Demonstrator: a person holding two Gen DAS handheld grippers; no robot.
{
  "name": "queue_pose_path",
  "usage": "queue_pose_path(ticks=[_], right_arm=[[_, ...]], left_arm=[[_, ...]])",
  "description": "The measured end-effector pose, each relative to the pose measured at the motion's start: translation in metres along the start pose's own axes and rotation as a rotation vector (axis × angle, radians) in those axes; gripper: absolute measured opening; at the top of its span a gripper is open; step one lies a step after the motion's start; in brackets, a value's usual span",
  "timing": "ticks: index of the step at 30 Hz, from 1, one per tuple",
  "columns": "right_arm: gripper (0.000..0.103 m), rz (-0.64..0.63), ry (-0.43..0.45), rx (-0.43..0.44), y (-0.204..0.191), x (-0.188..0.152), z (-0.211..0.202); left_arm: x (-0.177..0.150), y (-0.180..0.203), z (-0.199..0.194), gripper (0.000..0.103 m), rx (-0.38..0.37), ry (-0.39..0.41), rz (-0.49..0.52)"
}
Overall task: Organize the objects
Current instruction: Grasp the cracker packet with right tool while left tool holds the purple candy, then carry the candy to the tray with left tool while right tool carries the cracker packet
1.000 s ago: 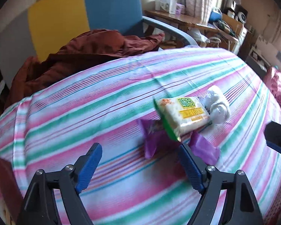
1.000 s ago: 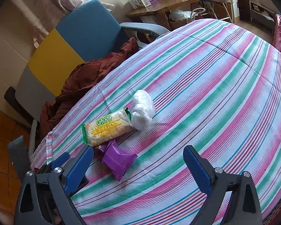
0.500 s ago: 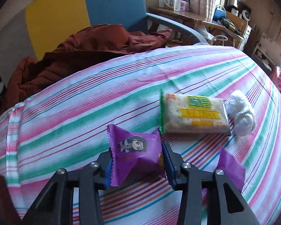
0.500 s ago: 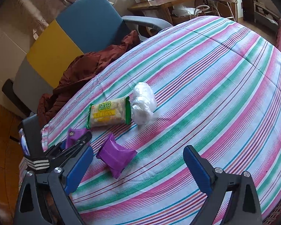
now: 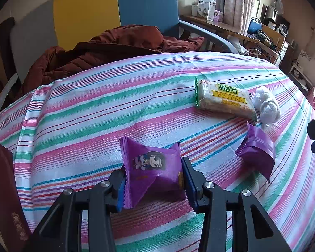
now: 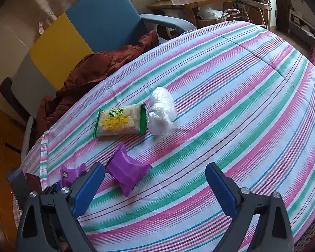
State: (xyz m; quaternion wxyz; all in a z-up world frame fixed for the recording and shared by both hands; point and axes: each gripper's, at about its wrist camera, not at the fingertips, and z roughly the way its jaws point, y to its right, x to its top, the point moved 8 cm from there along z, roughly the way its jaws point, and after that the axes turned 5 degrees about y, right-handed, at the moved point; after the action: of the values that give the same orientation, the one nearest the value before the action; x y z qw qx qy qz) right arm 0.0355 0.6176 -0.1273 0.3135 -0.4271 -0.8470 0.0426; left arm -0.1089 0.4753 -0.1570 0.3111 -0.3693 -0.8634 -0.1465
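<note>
We hold a purple packet (image 5: 152, 169) pinched between the blue pads of our left gripper (image 5: 152, 180), its cartoon face turned toward the camera; whether it is lifted off the striped cloth (image 5: 107, 109) or still touching it we cannot tell. From the right wrist view that same packet (image 6: 70, 173) shows at the near left edge of the cloth (image 6: 231, 109), poking up out of the left gripper (image 6: 58, 185). Our right gripper (image 6: 155, 184) has its jaws spread wide with nothing between them, hanging over the near part of the cloth. Just beyond its left finger lies a second purple packet (image 6: 127, 172), loose on the cloth and apart from the held one; in the left wrist view this loose packet (image 5: 257, 150) sits to the right of our grip. Farther in lies a cracker pack (image 5: 222, 99) with green ends and a yellow band, and touching its right end is a white wad (image 5: 265, 106) of thin plastic. The right view shows the cracker pack (image 6: 120, 120) and the wad (image 6: 161, 111) side by side the same way. We see no bin, tray or box on the cloth; every item rests straight on the fabric. Past the far left edge a brown jacket (image 5: 107, 48) is heaped on a chair (image 5: 115, 10) with yellow and blue panels.
</note>
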Motion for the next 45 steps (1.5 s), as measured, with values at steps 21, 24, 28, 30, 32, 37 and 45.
queue_pose_path(ticks=[21,24,28,30,32,37,45], right_arm=[[0.098,-0.914,-0.104,-0.111,-0.111,0.043,0.092],[0.098,-0.984,-0.158,-0.1,-0.115,0.039,0.116],[0.079,-0.966,-0.232,-0.058,-0.112,0.031,0.135],[0.056,-0.926,-0.238,-0.006,-0.115,0.029,0.128],[0.052,-0.932,-0.223,-0.015,-0.115,0.025,0.123],[0.05,-0.861,-0.117,0.008,-0.131,0.034,0.095],[0.049,-0.73,0.02,0.135,-0.158,0.031,0.02]], left_arm=[[-0.002,-0.003,-0.003,0.047,-0.04,0.036,-0.006],[-0.002,-0.003,-0.003,0.047,-0.044,0.036,-0.011],[-0.002,-0.004,-0.004,0.048,-0.055,0.038,-0.021],[-0.003,-0.004,-0.005,0.048,-0.06,0.039,-0.026],[-0.003,-0.004,-0.005,0.047,-0.062,0.04,-0.027],[-0.002,-0.007,-0.007,0.044,-0.081,0.032,-0.051],[-0.007,-0.016,-0.036,0.044,-0.082,-0.013,-0.123]])
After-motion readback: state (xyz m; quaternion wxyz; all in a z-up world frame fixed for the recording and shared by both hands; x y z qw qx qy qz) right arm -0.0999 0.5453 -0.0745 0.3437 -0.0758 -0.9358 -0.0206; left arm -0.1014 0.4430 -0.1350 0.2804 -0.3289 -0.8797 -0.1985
